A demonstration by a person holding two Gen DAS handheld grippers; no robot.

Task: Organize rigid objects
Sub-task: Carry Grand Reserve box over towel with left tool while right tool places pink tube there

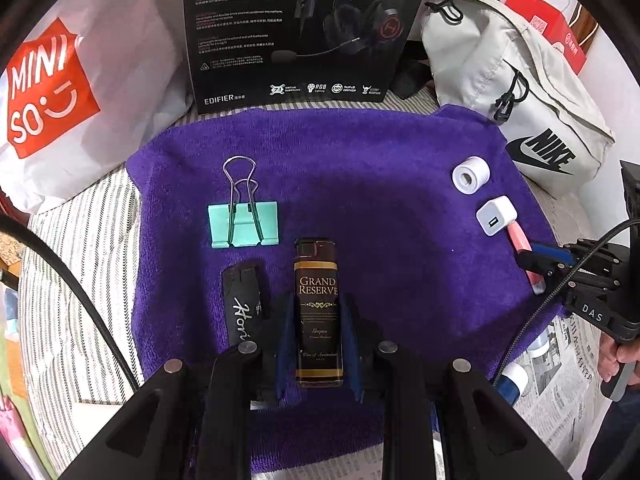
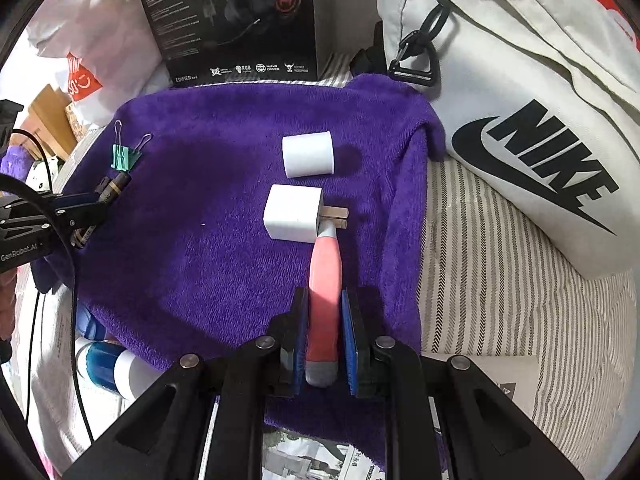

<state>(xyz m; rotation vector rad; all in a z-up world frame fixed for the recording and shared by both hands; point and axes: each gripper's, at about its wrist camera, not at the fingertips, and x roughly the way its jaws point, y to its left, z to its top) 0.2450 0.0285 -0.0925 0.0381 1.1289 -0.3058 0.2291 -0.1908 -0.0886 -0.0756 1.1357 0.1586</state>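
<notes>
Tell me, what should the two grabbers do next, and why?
Probably lift both things a little off the towel. The left gripper is already shut on the lighter, and the right gripper is shut on the pink tool. The tool's tip touches the charger, so raising it straight up should avoid nudging that.

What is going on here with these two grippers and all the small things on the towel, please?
A person is sorting small items on a purple towel. The left gripper is closed on a brown lighter, and the right gripper is closed on a pink tool whose tip lies by a white charger. A green binder clip, a white roll and a black item lie loose on the towel.
</notes>
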